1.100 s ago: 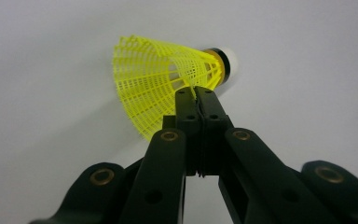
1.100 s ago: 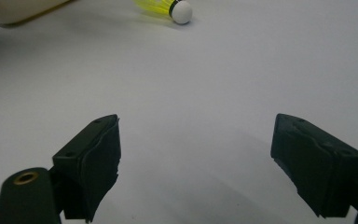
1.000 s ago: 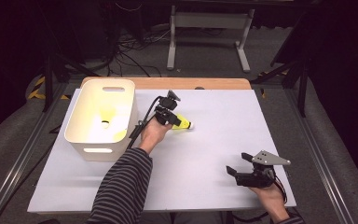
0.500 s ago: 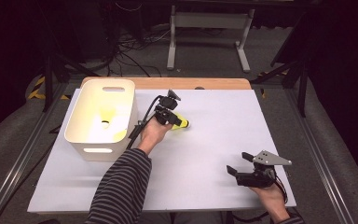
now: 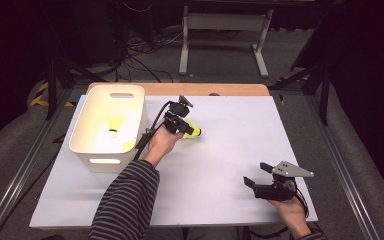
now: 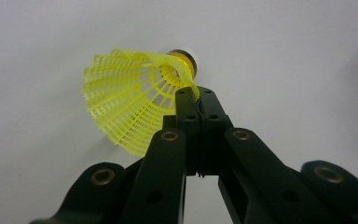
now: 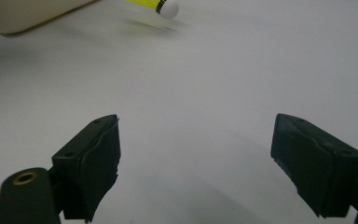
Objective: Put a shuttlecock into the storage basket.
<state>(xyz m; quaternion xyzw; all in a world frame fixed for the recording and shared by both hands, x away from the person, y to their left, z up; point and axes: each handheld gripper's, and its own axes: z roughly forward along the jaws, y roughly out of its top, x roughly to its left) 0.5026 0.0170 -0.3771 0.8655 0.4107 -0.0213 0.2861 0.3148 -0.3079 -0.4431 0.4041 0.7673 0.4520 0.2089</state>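
Left tool (image 5: 182, 125) was clamped on the yellow shuttlecock (image 6: 135, 100), jaws pinched together on the edge of the mesh skirt, cork end pointing away from the tool. Over the last second I barely moved it: compared with the earlier high-view frames the shuttlecock sat in nearly the same spot, just right of the white bin (image 5: 132, 145), a touch nearer to it if anything. Grip looked unchanged, no slip.

From the high view I couldn't tell whether the shuttlecock was lifted clear of the white surface (image 5: 240, 135) or just skimming it.

Right tool (image 5: 257, 176) stayed parked well away from the shuttlecock, jaws wide, nothing between them; its own view showed the cork tip (image 7: 169, 8) far ahead at the top.

My read: pick was done, carry to the bin hardly begun. A second yellow thing (image 5: 112, 131) already lay inside the bin. Thin skirt grip could twist on the swing over the rim.
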